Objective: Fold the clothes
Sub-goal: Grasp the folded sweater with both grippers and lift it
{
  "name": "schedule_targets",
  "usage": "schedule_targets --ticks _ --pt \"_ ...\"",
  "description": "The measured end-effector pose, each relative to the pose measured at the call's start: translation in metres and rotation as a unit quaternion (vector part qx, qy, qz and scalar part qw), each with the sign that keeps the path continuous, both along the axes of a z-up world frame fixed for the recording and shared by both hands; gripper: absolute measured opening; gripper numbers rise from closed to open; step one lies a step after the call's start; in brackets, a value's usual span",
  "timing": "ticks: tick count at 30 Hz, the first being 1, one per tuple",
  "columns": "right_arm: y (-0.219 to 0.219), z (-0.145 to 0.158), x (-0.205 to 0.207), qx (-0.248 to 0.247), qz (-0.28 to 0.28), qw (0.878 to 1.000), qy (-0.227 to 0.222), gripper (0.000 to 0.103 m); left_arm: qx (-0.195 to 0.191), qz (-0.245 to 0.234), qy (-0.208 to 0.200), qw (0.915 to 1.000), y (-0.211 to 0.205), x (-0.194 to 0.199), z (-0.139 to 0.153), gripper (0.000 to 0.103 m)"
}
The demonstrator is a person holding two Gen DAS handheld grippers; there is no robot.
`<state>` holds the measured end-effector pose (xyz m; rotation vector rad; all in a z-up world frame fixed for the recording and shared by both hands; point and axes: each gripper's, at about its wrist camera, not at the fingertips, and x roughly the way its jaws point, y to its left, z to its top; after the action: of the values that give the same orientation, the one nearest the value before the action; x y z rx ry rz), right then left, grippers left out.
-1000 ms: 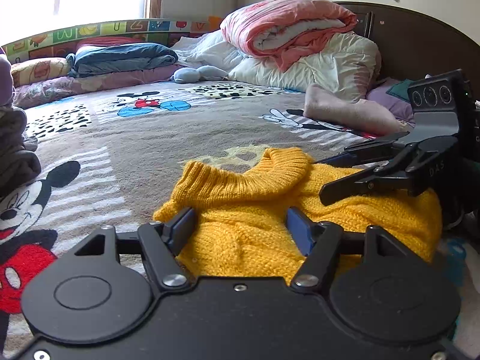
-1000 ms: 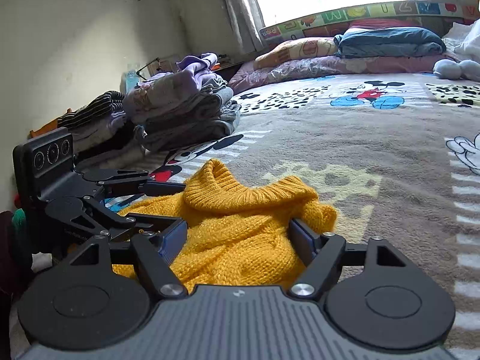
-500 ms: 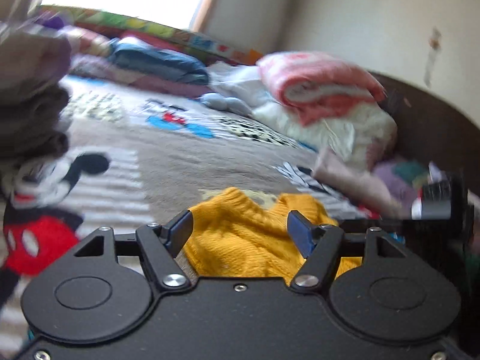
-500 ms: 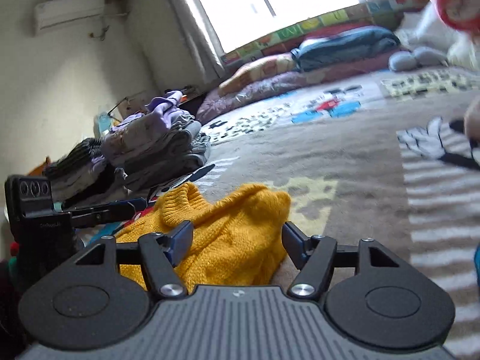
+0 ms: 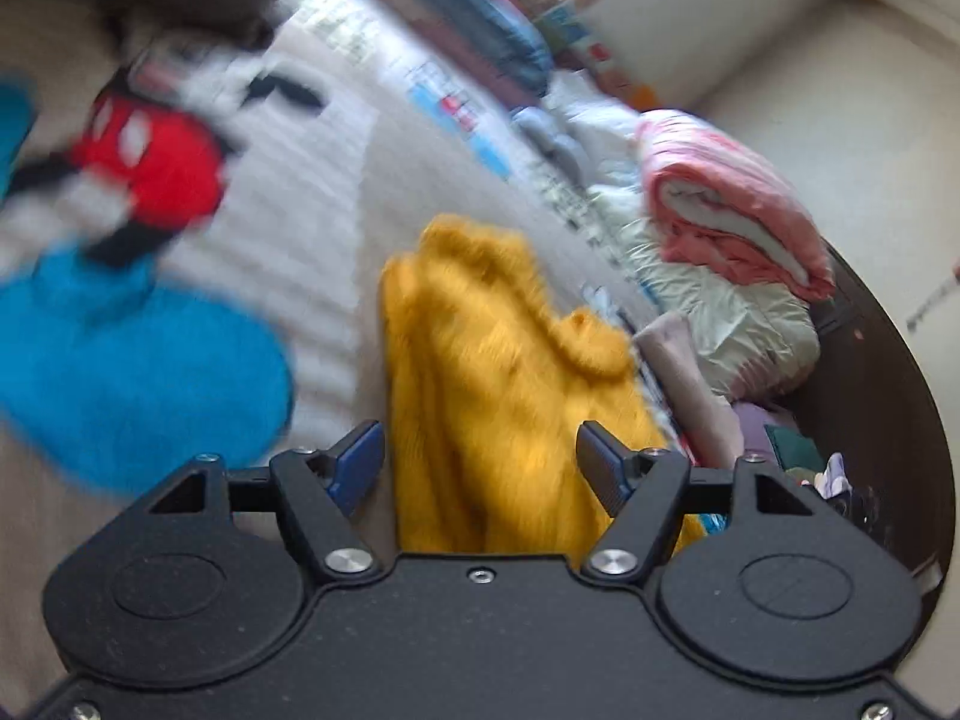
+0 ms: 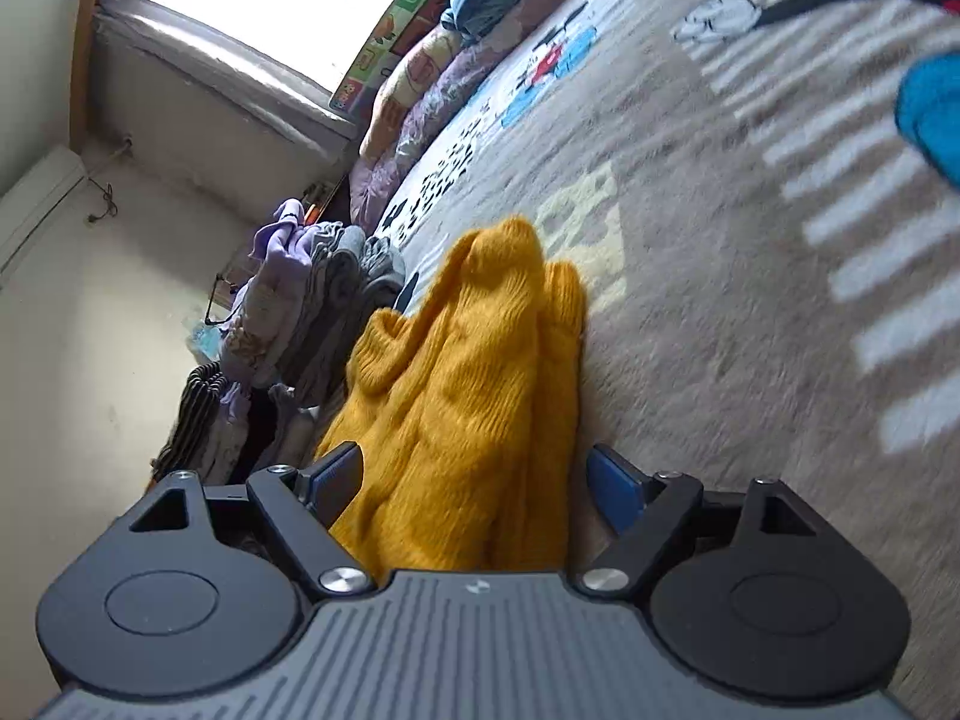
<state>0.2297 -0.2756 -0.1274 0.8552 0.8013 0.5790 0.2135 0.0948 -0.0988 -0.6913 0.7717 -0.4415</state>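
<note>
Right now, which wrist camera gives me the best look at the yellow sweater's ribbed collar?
The right wrist view: the yellow sweater is sharp there, and its ribbed collar shows clearly on the side toward the stacked clothes. The left wrist view is motion-blurred; the sweater fills its middle, but the collar is only a fuzzy roll.

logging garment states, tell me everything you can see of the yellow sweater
The yellow sweater is a chunky mustard knit with a ribbed roll collar. It lies bunched and loosely folded on the cartoon-print bedspread, not yet a neat fold. It sits between the fingers of both grippers, but no pad visibly presses it. A stack of folded clothes lies just beyond it.
</note>
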Motion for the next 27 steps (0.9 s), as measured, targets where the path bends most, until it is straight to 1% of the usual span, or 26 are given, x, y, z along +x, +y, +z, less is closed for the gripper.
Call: schedule_targets --ticks 2,3,7,9,12,13,15,17,19,22,24,27 --pt "0.006 -0.002 -0.008 -0.005 -0.008 1.0 -0.001 0.08 -0.023 0.006 0.013 0.9996 0.0 -0.005 -0.003 0.07" --pt "0.009 -0.002 -0.011 -0.008 -0.013 1.0 -0.004 0.08 -0.025 0.006 0.017 0.9995 -0.003 -0.005 -0.003 0.07" --pt "0.013 -0.007 -0.01 0.009 -0.037 0.999 -0.013 0.08 -0.03 0.012 0.022 0.9992 -0.012 0.003 -0.006 0.07" --pt "0.014 -0.011 -0.006 0.015 -0.044 0.999 -0.014 0.073 -0.038 0.017 0.024 0.9988 -0.013 0.006 -0.008 0.07" --pt "0.019 -0.013 -0.002 0.017 -0.034 0.999 -0.024 0.067 -0.042 0.017 0.02 0.9988 -0.015 0.007 -0.008 0.069" --pt "0.02 -0.014 -0.002 0.021 -0.034 0.999 -0.026 0.065 -0.044 0.018 0.018 0.9987 -0.016 0.006 -0.009 0.064" --pt "0.018 -0.015 -0.002 0.04 -0.036 0.998 -0.03 0.058 -0.061 0.023 0.016 0.9978 -0.014 0.005 -0.01 0.054" --pt "0.013 -0.018 -0.005 0.067 -0.042 0.996 -0.032 0.055 -0.086 0.031 0.018 0.9957 -0.011 0.004 -0.009 0.052" --pt "0.009 -0.016 -0.006 0.087 -0.046 0.995 -0.037 0.054 -0.091 0.031 0.01 0.9953 -0.013 0.003 -0.001 0.051" --pt "-0.006 -0.006 -0.01 0.12 -0.055 0.989 -0.063 0.054 -0.104 0.015 -0.018 0.9943 -0.023 0.007 0.022 0.051" --pt "-0.02 0.004 -0.011 0.14 -0.064 0.985 -0.083 0.054 -0.109 -0.002 -0.041 0.9932 -0.038 0.015 0.04 0.051" --pt "-0.051 0.023 -0.012 0.15 -0.094 0.977 -0.119 0.054 -0.116 -0.04 -0.07 0.99 -0.078 0.042 0.062 0.05"
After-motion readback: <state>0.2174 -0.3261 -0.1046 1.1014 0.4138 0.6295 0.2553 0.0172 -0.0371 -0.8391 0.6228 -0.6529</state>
